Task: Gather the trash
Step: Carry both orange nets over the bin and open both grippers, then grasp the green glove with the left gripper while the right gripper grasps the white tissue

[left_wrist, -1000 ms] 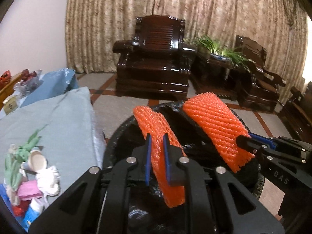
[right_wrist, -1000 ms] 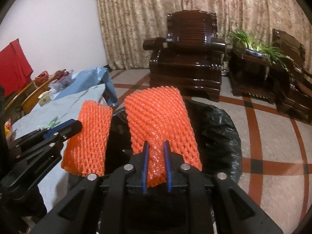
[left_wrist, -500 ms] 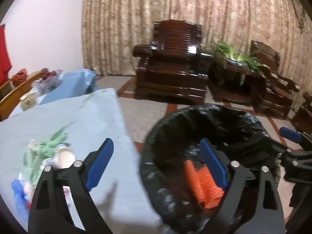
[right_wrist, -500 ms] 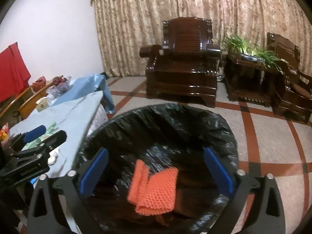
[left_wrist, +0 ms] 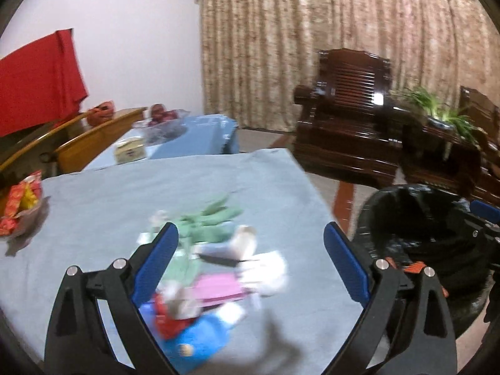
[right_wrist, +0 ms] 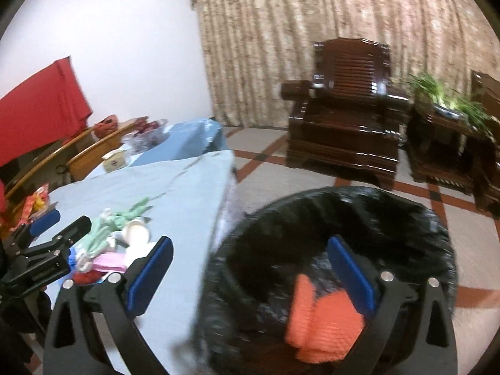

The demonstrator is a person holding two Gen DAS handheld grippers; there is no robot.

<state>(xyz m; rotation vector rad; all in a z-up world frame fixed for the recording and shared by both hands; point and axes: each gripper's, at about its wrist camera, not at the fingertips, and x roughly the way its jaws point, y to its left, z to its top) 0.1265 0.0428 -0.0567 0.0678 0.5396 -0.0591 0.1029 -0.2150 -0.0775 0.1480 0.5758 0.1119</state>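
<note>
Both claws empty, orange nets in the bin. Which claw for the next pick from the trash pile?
Left. The left claw is open and faces the trash pile on the table. The right claw, also open, straddles the rim of the bin.

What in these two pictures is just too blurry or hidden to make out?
- Pile of trash, left wrist view: motion blur; single pieces hard to name.
- Bin bag bottom, right wrist view: only the orange foam nets show; the rest is dark.
- Bin, left wrist view: partly hidden behind the left hand-held gripper.
- Snack packets: cut off by the picture's edge.
</note>
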